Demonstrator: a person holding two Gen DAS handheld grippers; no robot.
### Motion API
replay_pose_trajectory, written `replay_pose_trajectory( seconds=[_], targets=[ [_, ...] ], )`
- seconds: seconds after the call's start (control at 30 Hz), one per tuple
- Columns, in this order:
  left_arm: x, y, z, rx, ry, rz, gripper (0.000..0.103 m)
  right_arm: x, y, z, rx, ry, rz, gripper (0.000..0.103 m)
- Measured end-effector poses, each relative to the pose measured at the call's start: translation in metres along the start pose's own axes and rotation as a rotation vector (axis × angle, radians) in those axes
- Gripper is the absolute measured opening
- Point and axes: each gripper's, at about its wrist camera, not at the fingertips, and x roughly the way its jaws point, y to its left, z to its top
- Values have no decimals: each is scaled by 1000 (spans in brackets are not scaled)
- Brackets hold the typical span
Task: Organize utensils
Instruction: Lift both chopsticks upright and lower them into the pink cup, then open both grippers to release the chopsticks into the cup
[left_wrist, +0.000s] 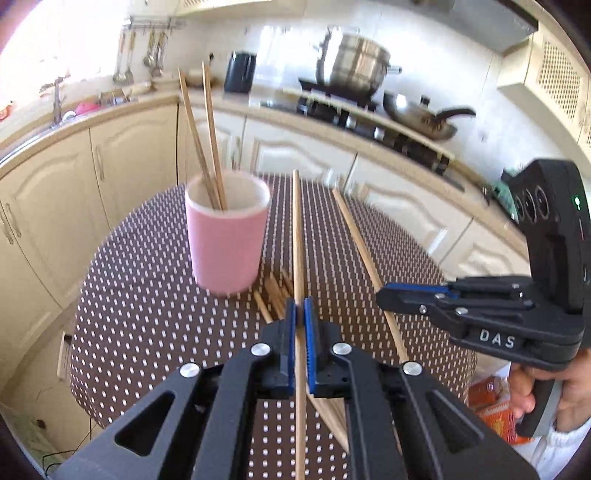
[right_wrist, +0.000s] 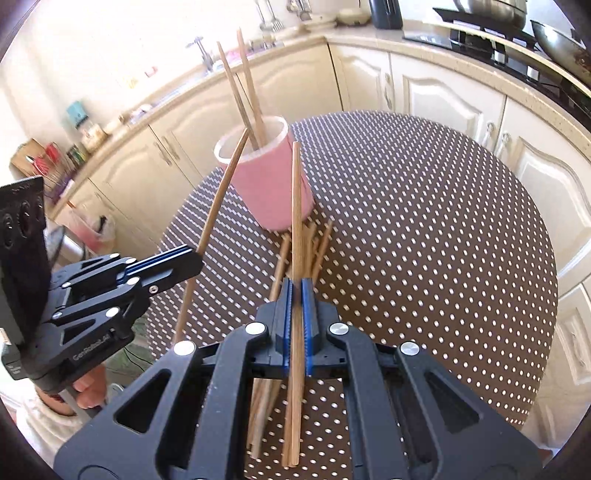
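Left wrist view alone shows wok, steel pot.

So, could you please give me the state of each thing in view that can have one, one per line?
Left gripper: shut on a chopstick, lifted off the table.
Right gripper: shut on another chopstick, also lifted.
Pink cup: upright, two chopsticks standing in it.
Loose chopsticks: lying in a pile on the dotted table.
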Motion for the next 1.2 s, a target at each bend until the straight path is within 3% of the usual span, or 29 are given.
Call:
replay_pose_trajectory(
  seconds=[0.27,0.43,0.73,0.93,1.2],
  targets=[
    [-25,-3,37,0,-247,7,5,-26,19,23,-7,-196,64,5],
    [-35,4,70,-15,-414,13,5,-18,44,56,-19,-343,87,5],
    [-26,14,113,-28,-617,45,5,-11,48,108,-1,-549,109,5],
    [-5,25,126,-32,-678,94,5,-9,47,124,-4,-688,94,5],
    [32,39,118,-37,-649,120,5,18,39,134,-17,-720,66,6]
  ],
)
